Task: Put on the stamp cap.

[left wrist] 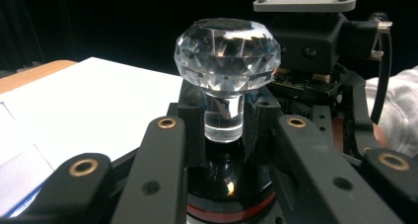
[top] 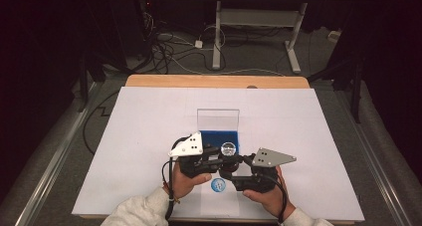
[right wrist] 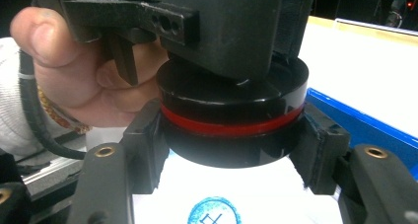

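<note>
- Right gripper (right wrist: 231, 150) is clamping the black round stamp base with the red band (right wrist: 231, 118) from both sides, jaws pinching it tight. It's hovering just above the white sheet (right wrist: 256, 184), right over a fresh blue round stamp print (right wrist: 213, 215). If that grip is slipping at all, the base could drop and smear the print.
- Left gripper (left wrist: 224, 130) is squeezing the clear stem under the faceted crystal knob (left wrist: 227, 56), jaws closed on it. Glassy stem, small contact patch: I'm guessing that's where a slip is most likely, and a twist between my two hands could pry handle from base.
- The two grippers are crowding each other (top: 226, 161), so bumping is a real risk.
- Farther back, the blue ink pad (top: 219, 138) is sitting in its clear lidded case (top: 218, 119); swinging that way carelessly could be knocking the lid.
</note>
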Motion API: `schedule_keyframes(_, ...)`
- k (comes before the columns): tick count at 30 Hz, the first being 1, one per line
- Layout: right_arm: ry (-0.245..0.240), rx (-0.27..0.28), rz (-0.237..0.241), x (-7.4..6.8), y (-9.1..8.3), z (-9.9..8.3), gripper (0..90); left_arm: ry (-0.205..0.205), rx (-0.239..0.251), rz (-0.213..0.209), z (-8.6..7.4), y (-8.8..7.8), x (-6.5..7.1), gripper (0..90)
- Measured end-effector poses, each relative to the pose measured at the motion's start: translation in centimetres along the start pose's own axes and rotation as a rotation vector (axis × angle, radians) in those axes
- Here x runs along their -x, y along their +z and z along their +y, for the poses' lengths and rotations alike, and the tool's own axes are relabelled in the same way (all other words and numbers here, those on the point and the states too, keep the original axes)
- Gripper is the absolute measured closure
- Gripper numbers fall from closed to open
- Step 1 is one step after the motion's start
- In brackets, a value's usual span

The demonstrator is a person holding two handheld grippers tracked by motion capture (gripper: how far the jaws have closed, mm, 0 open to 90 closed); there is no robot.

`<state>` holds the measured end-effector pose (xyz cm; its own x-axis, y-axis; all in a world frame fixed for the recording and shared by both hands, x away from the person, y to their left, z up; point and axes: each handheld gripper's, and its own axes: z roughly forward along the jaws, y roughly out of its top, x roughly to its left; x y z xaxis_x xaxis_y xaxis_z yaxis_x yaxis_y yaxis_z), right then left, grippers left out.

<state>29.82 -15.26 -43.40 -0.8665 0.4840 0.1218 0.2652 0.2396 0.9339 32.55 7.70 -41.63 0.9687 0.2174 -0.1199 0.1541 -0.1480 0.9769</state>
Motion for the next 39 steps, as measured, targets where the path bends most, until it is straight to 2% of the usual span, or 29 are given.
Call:
schedule_keyframes(4,0.004,0.013,-0.009,-0.1,-0.02,0.01,38.5,-0.022,0.029,-0.005,-0.19,-0.01,-0.06,72.6)
schedule_keyframes(5,0.006,0.015,-0.008,-0.1,-0.02,0.02,38.5,-0.037,0.035,-0.02,-0.25,-0.03,-0.01,72.6)
schedule_keyframes(6,0.013,0.019,-0.006,-0.14,-0.04,0.03,38.5,-0.024,0.033,-0.001,-0.2,-0.01,-0.04,72.6)
schedule_keyframes(10,0.015,0.017,-0.013,-0.04,0.02,-0.06,38.5,-0.005,0.022,0.005,-0.13,0.14,0.02,72.6)
schedule_keyframes(12,0.012,0.021,-0.004,-0.04,-0.04,-0.06,38.5,-0.012,0.028,-0.002,-0.12,-0.02,-0.03,72.6)
schedule_keyframes(13,0.004,0.02,-0.008,-0.08,-0.07,-0.02,38.5,-0.024,0.029,-0.023,-0.17,-0.07,0.0,72.5)
schedule_keyframes(16,-0.004,0.023,-0.012,-0.19,-0.14,0.01,38.5,-0.017,0.033,-0.01,-0.13,-0.11,-0.03,72.6)
schedule_keyframes(17,-0.006,0.022,-0.015,-0.21,-0.16,0.02,38.5,-0.033,0.037,-0.025,-0.21,-0.12,0.02,72.6)
schedule_keyframes(22,-0.006,0.037,-0.017,-0.28,-0.28,0.03,38.6,-0.045,0.051,-0.027,-0.32,-0.28,0.01,72.5)
schedule_keyframes(26,-0.011,0.038,-0.024,-0.3,-0.32,0.05,38.6,-0.035,0.051,-0.022,-0.3,-0.2,0.13,72.5)
schedule_keyframes(27,-0.012,0.037,-0.025,-0.34,-0.33,0.06,38.5,-0.009,0.055,-0.009,-0.25,-0.2,0.09,72.5)
schedule_keyframes(31,-0.013,0.038,-0.028,-0.42,-0.36,0.06,38.5,-0.014,0.058,-0.013,-0.39,-0.09,0.22,72.5)
schedule_keyframes(33,0.007,0.039,-0.018,-0.38,-0.33,-0.01,38.5,-0.001,0.043,-0.01,-0.31,0.0,0.29,72.6)
schedule_keyframes(36,-0.016,0.028,-0.029,-0.39,-0.32,0.04,38.5,-0.008,0.042,-0.014,-0.44,0.02,0.13,72.5)
schedule_keyframes(37,-0.017,0.021,-0.035,-0.46,-0.3,0.04,38.5,-0.021,0.029,-0.031,-0.49,0.09,0.18,72.5)
schedule_keyframes(39,-0.036,0.017,-0.031,-0.51,-0.28,0.09,38.5,-0.012,0.023,-0.028,-0.49,0.16,0.3,72.5)
